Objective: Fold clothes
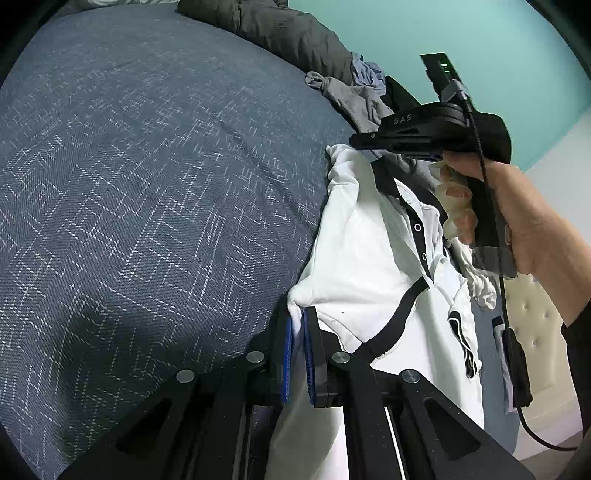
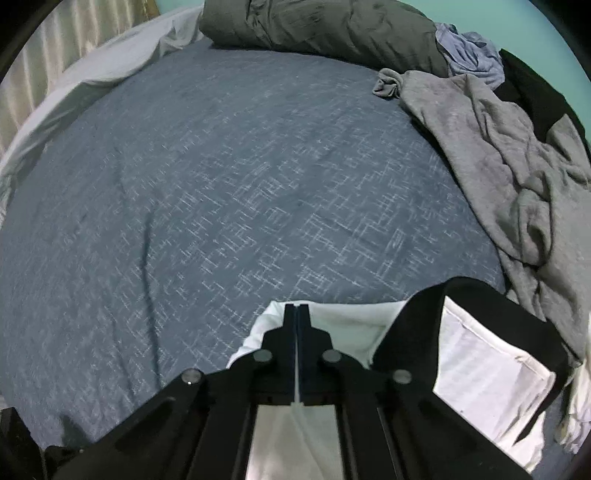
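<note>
- We're holding a white polo shirt with black trim up over the bed, one gripper on each end of it.
- Our left gripper is pinching a bunched corner of the white fabric; its blue pads are squeezing in on the cloth, with just the fabric's thickness between them.
- Our right gripper is clamping down on another edge of the same shirt; the jaws are pressed together and a thin white strip of cloth is showing in the seam between them.
- In the left wrist view, the right gripper is hanging above the shirt's bunched top, with our right hand wrapped around its handle.
- The black collar is folding over just right of the right gripper, and the button placket is running down the front.
- Below all that, the blue-grey bedspread is lying mostly flat.
- A crumpled grey garment is sitting off to the right side of the bed, well apart from the shirt, with a dark olive blanket bunched along the far edge and a pale blue piece of cloth between the two.
</note>
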`<action>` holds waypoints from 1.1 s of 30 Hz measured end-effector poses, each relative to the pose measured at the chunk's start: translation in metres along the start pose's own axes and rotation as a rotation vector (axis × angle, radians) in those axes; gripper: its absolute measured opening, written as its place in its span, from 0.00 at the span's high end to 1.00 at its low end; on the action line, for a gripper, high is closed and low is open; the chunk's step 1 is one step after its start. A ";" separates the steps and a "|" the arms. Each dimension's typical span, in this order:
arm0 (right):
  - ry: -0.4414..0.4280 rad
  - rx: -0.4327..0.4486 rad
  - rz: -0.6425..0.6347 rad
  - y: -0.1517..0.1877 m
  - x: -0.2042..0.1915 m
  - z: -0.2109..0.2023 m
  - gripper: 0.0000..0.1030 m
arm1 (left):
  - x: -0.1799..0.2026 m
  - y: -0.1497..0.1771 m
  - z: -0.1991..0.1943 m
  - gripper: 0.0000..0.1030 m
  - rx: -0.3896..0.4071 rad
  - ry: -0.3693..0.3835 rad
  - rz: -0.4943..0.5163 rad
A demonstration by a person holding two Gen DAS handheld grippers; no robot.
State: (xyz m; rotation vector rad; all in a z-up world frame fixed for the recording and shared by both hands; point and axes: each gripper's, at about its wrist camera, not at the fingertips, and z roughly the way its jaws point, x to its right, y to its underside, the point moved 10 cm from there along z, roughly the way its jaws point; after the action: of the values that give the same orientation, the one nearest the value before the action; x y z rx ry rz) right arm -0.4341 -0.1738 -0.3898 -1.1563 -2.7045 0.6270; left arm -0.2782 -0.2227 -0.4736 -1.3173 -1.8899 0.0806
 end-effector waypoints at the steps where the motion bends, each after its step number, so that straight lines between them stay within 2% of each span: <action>1: -0.015 0.002 -0.002 -0.001 -0.002 -0.001 1.00 | 0.000 0.000 0.000 0.94 0.000 0.000 -0.001; 5: -0.019 -0.030 -0.019 0.001 -0.004 0.000 0.95 | 0.000 0.002 -0.001 0.94 0.001 0.000 0.001; 7: -0.031 -0.047 -0.021 0.003 -0.006 0.002 0.86 | 0.000 0.002 -0.001 0.94 0.001 -0.001 0.001; 12: -0.037 -0.086 -0.042 0.011 -0.009 0.009 0.81 | 0.000 0.002 -0.001 0.94 0.001 -0.003 0.003; 15: -0.030 -0.080 -0.046 0.011 -0.008 0.011 0.81 | 0.000 0.003 -0.001 0.94 0.000 -0.002 0.003; 18: -0.018 -0.060 -0.047 0.009 -0.006 0.009 0.95 | 0.001 0.003 -0.001 0.94 0.000 -0.003 0.003; 19: -0.007 -0.046 -0.046 0.007 -0.003 0.007 0.97 | 0.001 0.003 -0.001 0.94 -0.001 -0.002 0.004; 27: 0.030 0.048 0.074 -0.010 0.030 -0.009 0.98 | 0.001 0.006 0.002 0.95 -0.005 -0.002 0.002; 33: -0.029 0.022 0.192 0.001 0.042 -0.004 0.98 | 0.001 0.007 0.003 0.95 -0.006 -0.003 0.000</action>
State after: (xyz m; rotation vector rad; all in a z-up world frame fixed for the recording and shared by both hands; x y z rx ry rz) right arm -0.4621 -0.1417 -0.3879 -1.4243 -2.6229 0.7022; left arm -0.2749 -0.2173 -0.4783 -1.3216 -1.8943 0.0767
